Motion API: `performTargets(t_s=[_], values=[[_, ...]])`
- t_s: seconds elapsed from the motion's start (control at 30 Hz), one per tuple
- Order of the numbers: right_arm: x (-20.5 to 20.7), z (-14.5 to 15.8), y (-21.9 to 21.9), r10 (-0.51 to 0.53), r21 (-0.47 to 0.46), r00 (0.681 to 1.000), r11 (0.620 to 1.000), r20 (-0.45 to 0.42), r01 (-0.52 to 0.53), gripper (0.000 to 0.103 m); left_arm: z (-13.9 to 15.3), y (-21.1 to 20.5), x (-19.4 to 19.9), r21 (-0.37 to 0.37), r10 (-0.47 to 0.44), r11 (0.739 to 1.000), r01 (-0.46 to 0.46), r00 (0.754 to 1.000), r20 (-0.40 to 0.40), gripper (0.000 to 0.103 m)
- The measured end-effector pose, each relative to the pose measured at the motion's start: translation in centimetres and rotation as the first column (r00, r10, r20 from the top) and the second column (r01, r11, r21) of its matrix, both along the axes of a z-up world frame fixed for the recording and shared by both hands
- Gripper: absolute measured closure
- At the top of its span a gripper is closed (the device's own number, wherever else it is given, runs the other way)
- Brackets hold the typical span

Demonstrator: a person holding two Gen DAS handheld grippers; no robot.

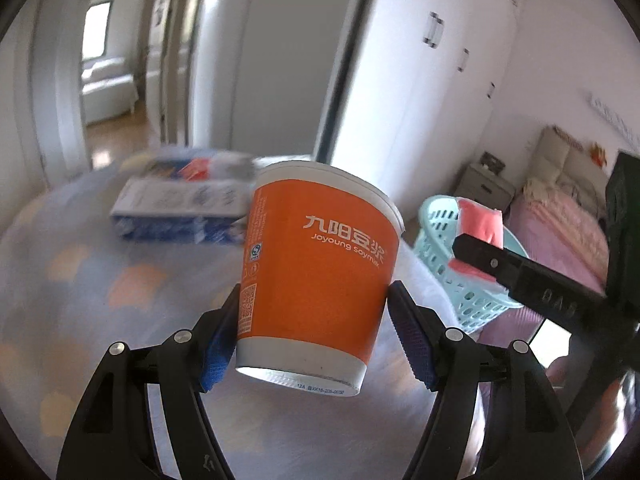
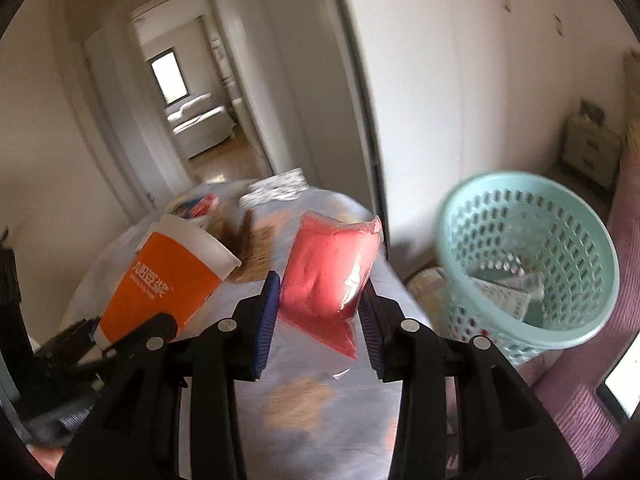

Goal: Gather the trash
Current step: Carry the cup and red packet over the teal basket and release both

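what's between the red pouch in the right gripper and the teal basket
Nothing sits between them. In the right wrist view the red pouch, clamped in the right gripper, is separated from the teal basket only by the table's edge and open air.

Basket (image 2: 532, 264) contents blurred; packets (image 1: 180, 204) on table smeared, print unreadable

Pink bed (image 1: 560, 232) (nightstand (image 1: 486, 190) beside)
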State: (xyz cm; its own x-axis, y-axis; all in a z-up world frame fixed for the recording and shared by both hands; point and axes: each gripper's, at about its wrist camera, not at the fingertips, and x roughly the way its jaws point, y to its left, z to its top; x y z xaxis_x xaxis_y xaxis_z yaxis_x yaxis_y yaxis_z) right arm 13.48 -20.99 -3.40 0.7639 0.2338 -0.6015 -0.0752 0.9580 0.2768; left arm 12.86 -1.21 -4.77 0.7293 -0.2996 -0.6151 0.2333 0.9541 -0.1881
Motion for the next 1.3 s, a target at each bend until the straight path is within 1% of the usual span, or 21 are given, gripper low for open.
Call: performTargets(t_s=[0.07, 0.3, 0.43, 0.57, 0.63, 0.77, 0.83, 0.9, 0.93, 1.0, 1.07, 1.13, 1.17, 1.2, 1.3], values=[[0.3, 0.1, -1.7, -0.040, 0.015, 0.999, 0.999, -0.012, 0.040, 0.067, 0.4, -2.3, 0.5, 0.010, -0.037, 0.999, 0.037, 0.999, 0.007, 0.034], [0.7, 0.3, -8.8, -0.180, 0.012, 0.984, 0.983, -0.006, 0.181, 0.067, 0.3, -8.8, 2.2, 0.026, -0.143, 0.989, 0.143, 0.990, 0.005, 0.034], [1.2, -0.4, -12.8, -0.254, 0.020, 0.967, 0.967, -0.027, 0.255, 0.067, 0.1, -11.6, 3.7, 0.021, -0.190, 0.982, 0.190, 0.982, -0.013, 0.034], [1.8, -1.0, -16.2, -0.308, 0.017, 0.950, 0.951, -0.042, 0.309, 0.067, -0.3, -13.9, 5.2, 0.006, -0.216, 0.976, 0.217, 0.976, -0.033, 0.034], [2.2, -1.6, -17.1, -0.320, 0.016, 0.946, 0.947, -0.057, 0.321, 0.067, -0.4, -15.1, 6.0, 0.010, -0.219, 0.976, 0.219, 0.975, -0.042, 0.034], [3.0, -3.0, -19.1, -0.340, 0.029, 0.934, 0.938, -0.113, 0.345, 0.067, -0.8, -17.9, 7.1, 0.045, -0.239, 0.969, 0.241, 0.970, -0.046, 0.034], [3.4, -3.9, -20.0, -0.350, 0.038, 0.927, 0.933, -0.137, 0.358, 0.067, -1.1, -18.8, 7.9, 0.037, -0.250, 0.967, 0.253, 0.966, -0.063, 0.034], [4.0, -4.8, -20.9, -0.359, 0.038, 0.918, 0.928, -0.168, 0.370, 0.066, -1.4, -19.5, 8.9, 0.035, -0.240, 0.969, 0.244, 0.967, -0.089, 0.034], [4.1, -5.3, -21.1, -0.358, 0.041, 0.916, 0.928, -0.183, 0.371, 0.066, -1.6, -19.8, 9.6, 0.024, -0.232, 0.972, 0.236, 0.967, -0.108, 0.034], [4.7, -5.9, -21.7, -0.347, 0.052, 0.913, 0.929, -0.213, 0.366, 0.066, -2.1, -20.2, 10.6, -0.015, -0.247, 0.969, 0.247, 0.960, -0.133, 0.034], [5.0, -6.4, -22.1, -0.348, 0.051, 0.911, 0.929, -0.222, 0.367, 0.066, -2.6, -20.8, 11.4, -0.027, -0.256, 0.967, 0.255, 0.955, -0.147, 0.034], [5.3, -6.7, -22.6, -0.346, 0.061, 0.910, 0.928, -0.228, 0.368, 0.059, -3.0, -21.4, 11.8, -0.043, -0.282, 0.959, 0.279, 0.948, -0.151, 0.034], [5.3, -6.9, -22.9, -0.348, 0.076, 0.908, 0.924, -0.231, 0.374, 0.048, -3.2, -21.8, 12.0, -0.046, -0.284, 0.959, 0.280, 0.946, -0.155, 0.033], [5.3, -6.9, -23.3, -0.355, 0.087, 0.906, 0.920, -0.231, 0.383, 0.043, -3.4, -21.9, 12.2, -0.050, -0.285, 0.959, 0.281, 0.945, -0.160, 0.031], [5.0, -6.7, -23.3, -0.369, 0.082, 0.902, 0.915, -0.225, 0.395, 0.043, -3.7, -21.5, 11.9, -0.060, -0.293, 0.956, 0.287, 0.943, -0.158, 0.031]])
